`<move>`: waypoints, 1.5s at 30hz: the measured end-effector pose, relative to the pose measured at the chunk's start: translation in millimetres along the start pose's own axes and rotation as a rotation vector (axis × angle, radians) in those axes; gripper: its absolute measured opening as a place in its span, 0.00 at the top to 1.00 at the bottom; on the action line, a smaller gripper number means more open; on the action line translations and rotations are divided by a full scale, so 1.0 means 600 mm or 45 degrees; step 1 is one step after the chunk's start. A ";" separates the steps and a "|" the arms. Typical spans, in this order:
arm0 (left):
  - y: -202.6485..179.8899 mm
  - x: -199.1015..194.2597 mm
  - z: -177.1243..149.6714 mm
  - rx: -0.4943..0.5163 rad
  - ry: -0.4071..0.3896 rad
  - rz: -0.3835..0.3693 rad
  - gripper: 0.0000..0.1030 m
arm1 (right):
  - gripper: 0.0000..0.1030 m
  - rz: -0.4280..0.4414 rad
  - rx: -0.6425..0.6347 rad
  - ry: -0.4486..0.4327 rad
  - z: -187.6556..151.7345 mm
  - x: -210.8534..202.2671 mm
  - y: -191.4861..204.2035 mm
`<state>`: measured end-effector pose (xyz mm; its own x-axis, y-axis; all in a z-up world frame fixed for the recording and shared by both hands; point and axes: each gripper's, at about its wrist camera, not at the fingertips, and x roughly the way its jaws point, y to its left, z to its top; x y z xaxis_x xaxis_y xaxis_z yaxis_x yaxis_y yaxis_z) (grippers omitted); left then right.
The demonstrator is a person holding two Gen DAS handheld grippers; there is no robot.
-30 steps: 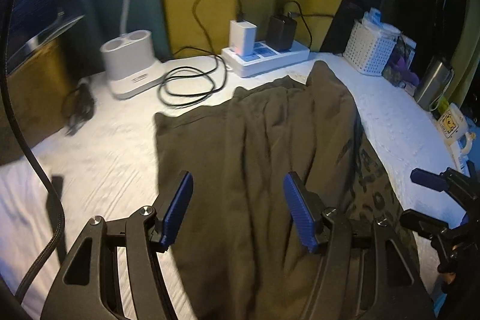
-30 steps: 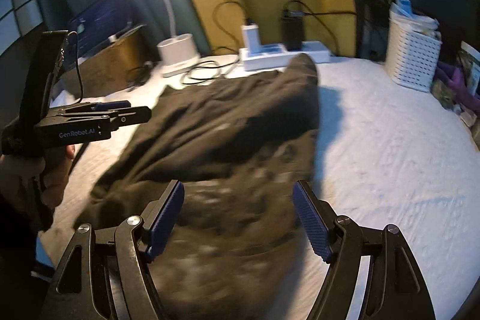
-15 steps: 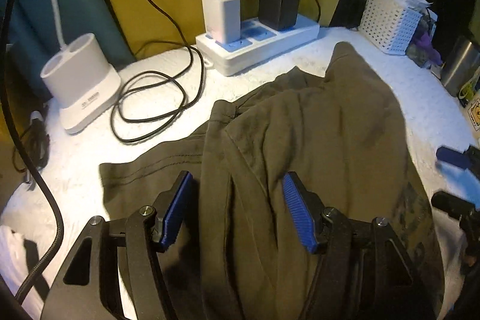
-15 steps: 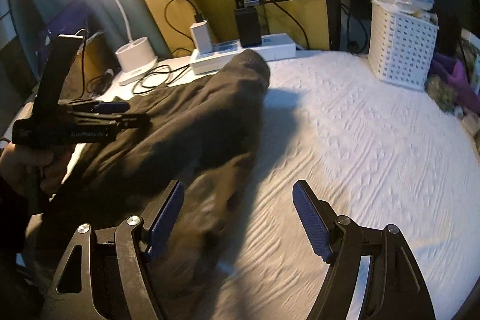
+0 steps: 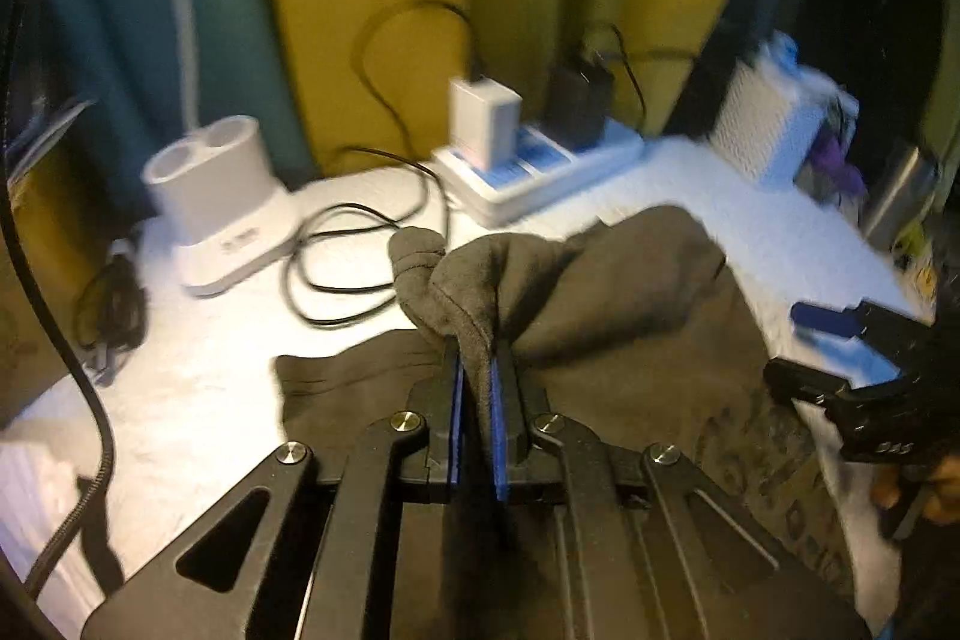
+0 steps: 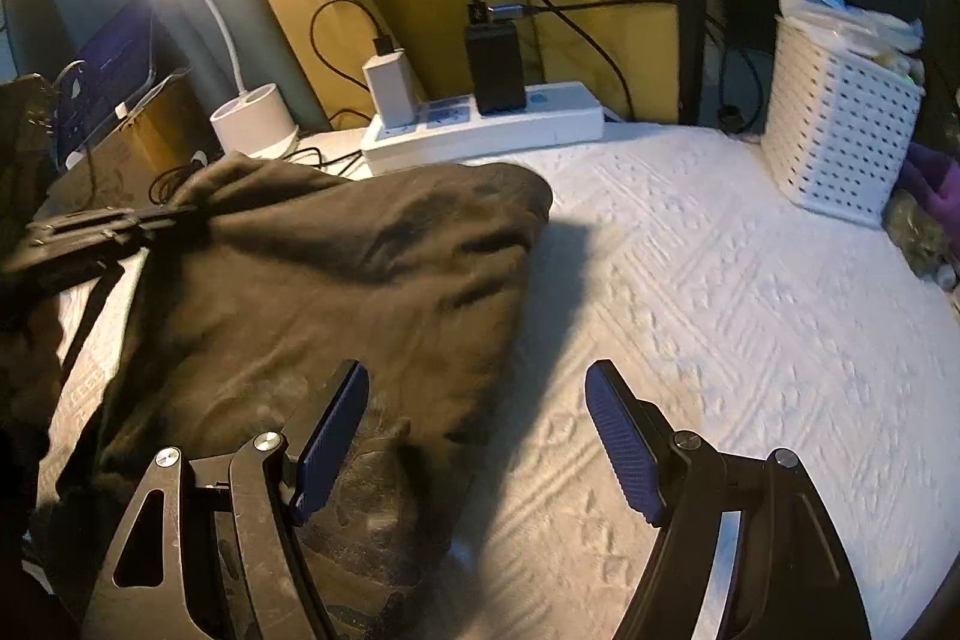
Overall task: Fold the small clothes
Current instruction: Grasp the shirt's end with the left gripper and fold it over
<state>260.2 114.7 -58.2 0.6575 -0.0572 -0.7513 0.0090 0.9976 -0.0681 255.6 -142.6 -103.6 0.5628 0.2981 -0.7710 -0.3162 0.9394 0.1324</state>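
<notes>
1. At centre frame, I am pinching a bunched fold of the dark garment (image 5: 600, 316) in my left gripper (image 5: 477, 400), jaws fully clamped.
2. At lower frame, I am holding my right gripper (image 6: 477, 436) wide and empty over the garment's hem on the white cloth (image 6: 720, 280).
3. I am risking the thick bunch slipping free, or dragging into the black cable (image 5: 336, 250).

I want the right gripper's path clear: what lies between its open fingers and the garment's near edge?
Nothing: in the right wrist view the right gripper hangs open over the olive garment edge and bare white bedcover.
</notes>
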 end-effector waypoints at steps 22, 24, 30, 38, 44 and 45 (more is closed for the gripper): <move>0.068 -0.079 -0.081 -0.127 0.047 0.016 0.55 | 0.26 -0.111 -0.098 0.043 -0.014 0.016 0.059; 0.057 -0.093 -0.099 -0.122 0.061 -0.015 0.55 | 0.26 -0.112 -0.101 0.033 -0.021 0.002 0.065; 0.021 -0.121 -0.150 -0.108 0.088 -0.077 0.55 | 0.26 -0.113 -0.109 0.025 -0.055 -0.039 0.084; -0.038 -0.149 -0.203 -0.023 0.094 -0.203 0.55 | 0.26 -0.126 -0.090 0.036 -0.111 -0.085 0.101; -0.063 -0.135 -0.234 0.040 0.126 -0.272 0.55 | 0.26 -0.137 -0.055 0.037 -0.150 -0.111 0.103; -0.067 -0.134 -0.241 0.057 0.123 -0.289 0.56 | 0.26 -0.137 -0.049 0.038 -0.157 -0.114 0.104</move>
<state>97.7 73.7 -89.9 0.5599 -0.2814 -0.7793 0.1830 0.9593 -0.2150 125.6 -120.5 -100.9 0.5725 0.1898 -0.7977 -0.2844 0.9584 0.0240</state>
